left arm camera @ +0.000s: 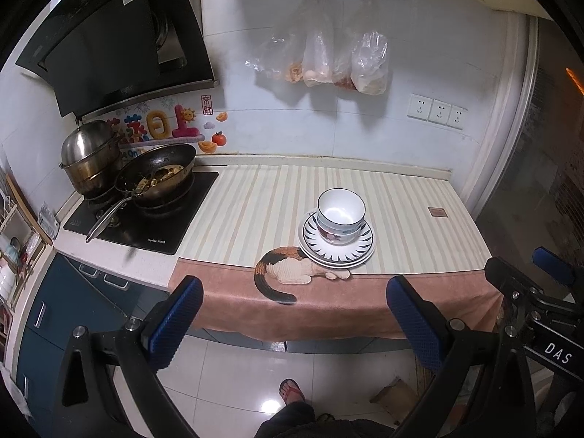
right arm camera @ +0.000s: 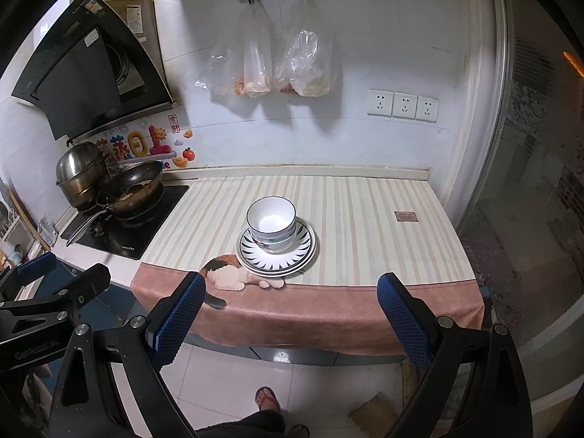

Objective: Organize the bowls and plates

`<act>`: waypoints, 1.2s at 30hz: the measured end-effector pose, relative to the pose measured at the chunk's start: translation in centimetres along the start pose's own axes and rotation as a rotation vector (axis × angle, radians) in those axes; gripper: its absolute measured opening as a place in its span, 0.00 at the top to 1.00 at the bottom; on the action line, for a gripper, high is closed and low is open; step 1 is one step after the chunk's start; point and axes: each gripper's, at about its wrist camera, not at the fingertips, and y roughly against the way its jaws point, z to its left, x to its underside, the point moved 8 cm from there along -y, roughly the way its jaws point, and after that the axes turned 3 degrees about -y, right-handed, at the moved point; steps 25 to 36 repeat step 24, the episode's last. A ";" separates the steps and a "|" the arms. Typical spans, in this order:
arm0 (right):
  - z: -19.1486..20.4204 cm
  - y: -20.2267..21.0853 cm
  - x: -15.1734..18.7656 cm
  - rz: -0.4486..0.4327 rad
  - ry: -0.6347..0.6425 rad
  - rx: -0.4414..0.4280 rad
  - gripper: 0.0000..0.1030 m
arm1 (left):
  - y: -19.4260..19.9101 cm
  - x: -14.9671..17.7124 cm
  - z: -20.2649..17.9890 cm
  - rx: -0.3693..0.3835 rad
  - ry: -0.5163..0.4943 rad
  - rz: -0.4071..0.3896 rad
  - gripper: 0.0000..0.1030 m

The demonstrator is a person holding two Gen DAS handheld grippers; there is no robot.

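Note:
A stack of white bowls (left arm camera: 340, 219) with dark rims stands on a stack of striped-rim plates (left arm camera: 359, 252) on the striped counter cloth (left arm camera: 255, 200). The bowls (right arm camera: 271, 222) and plates (right arm camera: 303, 252) also show in the right wrist view. My left gripper (left arm camera: 294, 292) is open and empty, held in front of the counter edge, apart from the stack. My right gripper (right arm camera: 292, 288) is open and empty, also short of the counter edge. The right gripper shows at the right edge of the left wrist view (left arm camera: 525, 273).
A wok (left arm camera: 157, 179) with food and a steel pot (left arm camera: 91, 160) sit on the stove (left arm camera: 182, 230) at the left. Plastic bags (left arm camera: 328, 62) hang on the wall. Sockets (left arm camera: 436, 111) are at the right. A foot in a sandal (left arm camera: 292, 392) stands on the tiled floor.

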 end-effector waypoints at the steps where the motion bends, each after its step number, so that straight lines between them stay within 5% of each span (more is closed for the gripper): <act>1: 0.0 0.0 0.0 0.000 0.000 -0.002 0.06 | 0.0 0.0 0.0 0.000 0.001 0.001 0.00; 36: 0.2 0.5 0.5 -0.012 -0.008 0.031 0.05 | 0.2 0.8 -0.4 0.002 -0.004 -0.002 0.00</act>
